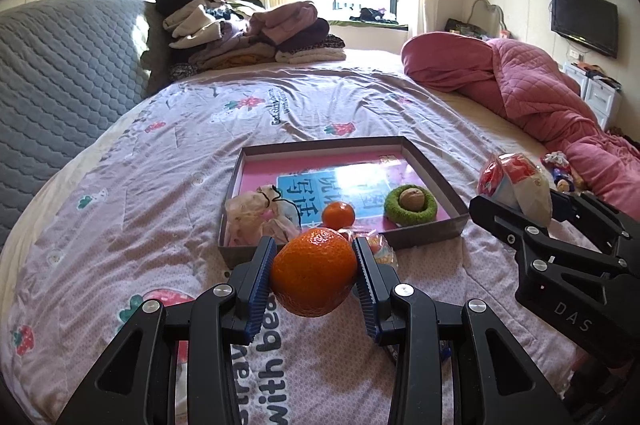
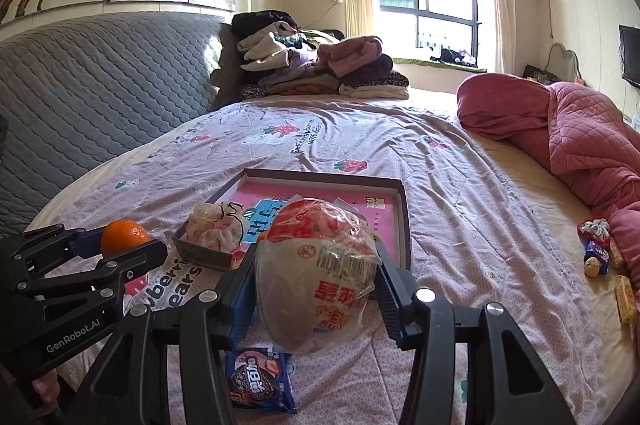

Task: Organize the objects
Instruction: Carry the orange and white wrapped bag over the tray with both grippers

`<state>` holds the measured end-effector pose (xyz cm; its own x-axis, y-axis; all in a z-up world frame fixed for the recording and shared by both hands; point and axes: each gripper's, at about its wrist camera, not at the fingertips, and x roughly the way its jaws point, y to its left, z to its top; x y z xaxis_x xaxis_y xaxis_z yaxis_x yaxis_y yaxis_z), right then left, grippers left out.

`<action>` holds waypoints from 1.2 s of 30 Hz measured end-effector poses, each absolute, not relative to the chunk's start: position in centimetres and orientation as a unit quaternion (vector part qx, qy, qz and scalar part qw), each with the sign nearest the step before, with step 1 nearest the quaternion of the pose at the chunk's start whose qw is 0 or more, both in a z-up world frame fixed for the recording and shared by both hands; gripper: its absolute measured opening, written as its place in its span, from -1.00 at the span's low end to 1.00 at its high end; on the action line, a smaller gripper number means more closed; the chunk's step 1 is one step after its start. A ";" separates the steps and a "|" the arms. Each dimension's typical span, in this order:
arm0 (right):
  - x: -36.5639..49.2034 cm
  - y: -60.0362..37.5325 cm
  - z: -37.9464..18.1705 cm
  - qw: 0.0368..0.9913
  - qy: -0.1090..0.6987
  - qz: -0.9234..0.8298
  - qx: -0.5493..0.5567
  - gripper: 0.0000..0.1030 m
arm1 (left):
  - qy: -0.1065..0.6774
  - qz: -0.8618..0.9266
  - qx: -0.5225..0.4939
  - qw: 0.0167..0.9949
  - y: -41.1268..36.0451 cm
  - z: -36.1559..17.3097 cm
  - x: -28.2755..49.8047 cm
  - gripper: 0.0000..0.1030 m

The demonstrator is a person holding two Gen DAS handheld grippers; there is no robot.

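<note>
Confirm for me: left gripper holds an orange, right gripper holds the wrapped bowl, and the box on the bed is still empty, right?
Not quite. The box is not empty: the left wrist view shows a small orange, a green ring with a nut and a pouch inside. The left gripper does hold an orange, the right gripper the wrapped bowl.

The tray's [image 1: 434, 165] middle and far half lay open, while a pouch [image 1: 260, 213], a small orange [image 1: 338, 215] and a green nest [image 1: 410, 205] crowded its near edge.
</note>
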<state>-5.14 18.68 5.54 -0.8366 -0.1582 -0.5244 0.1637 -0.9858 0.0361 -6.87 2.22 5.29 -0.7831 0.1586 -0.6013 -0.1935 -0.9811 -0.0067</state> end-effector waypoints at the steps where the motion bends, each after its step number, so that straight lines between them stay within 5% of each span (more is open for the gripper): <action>1: -5.4 18.6 5.8 0.083 0.002 -0.958 0.275 0.02 | 0.026 0.943 -0.317 0.095 2.1 5.5 -7.2 -0.23; 36: -12.7 18.7 15.1 0.061 0.038 -0.967 0.243 0.02 | 0.023 0.953 -0.285 0.104 1.2 13.9 -15.6 -0.23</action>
